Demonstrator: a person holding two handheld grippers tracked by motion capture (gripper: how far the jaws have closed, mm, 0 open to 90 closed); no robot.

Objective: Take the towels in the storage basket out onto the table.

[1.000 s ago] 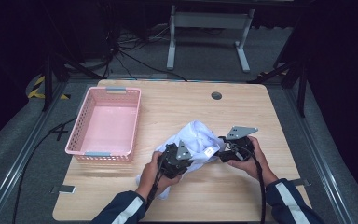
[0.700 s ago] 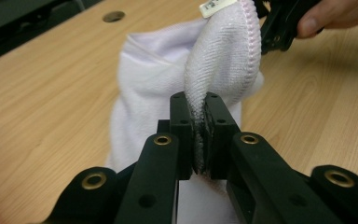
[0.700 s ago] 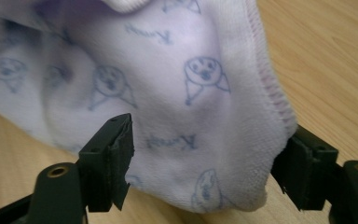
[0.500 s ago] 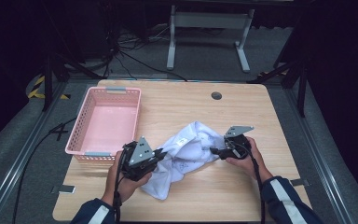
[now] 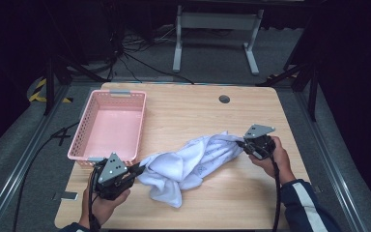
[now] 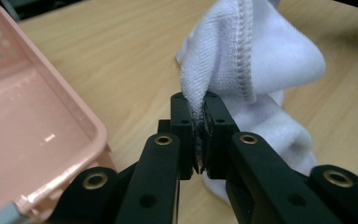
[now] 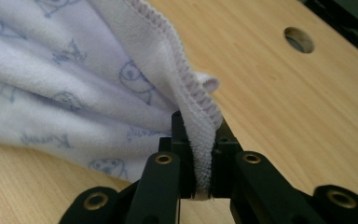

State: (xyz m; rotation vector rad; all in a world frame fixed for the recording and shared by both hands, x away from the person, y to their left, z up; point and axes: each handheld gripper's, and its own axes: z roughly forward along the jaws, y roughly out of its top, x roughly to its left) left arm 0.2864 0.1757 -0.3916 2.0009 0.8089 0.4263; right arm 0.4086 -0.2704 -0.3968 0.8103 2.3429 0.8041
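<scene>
A white towel with faint blue prints lies stretched across the front of the wooden table. My left gripper is shut on its left end, near the pink basket's front corner. In the left gripper view the hemmed edge of the towel is pinched between the jaws of that gripper. My right gripper is shut on the towel's right end. The right gripper view shows the stitched edge of the towel clamped in the right gripper.
An empty pink plastic basket stands at the table's left side, also seen close by as the basket in the left gripper view. A round cable hole sits at the table's back. Bare wood lies behind the towel.
My left gripper has pulled leftward toward the basket's front corner while the right one moved slightly right. The towel has gone from a bunched heap to a long stretched strip.
</scene>
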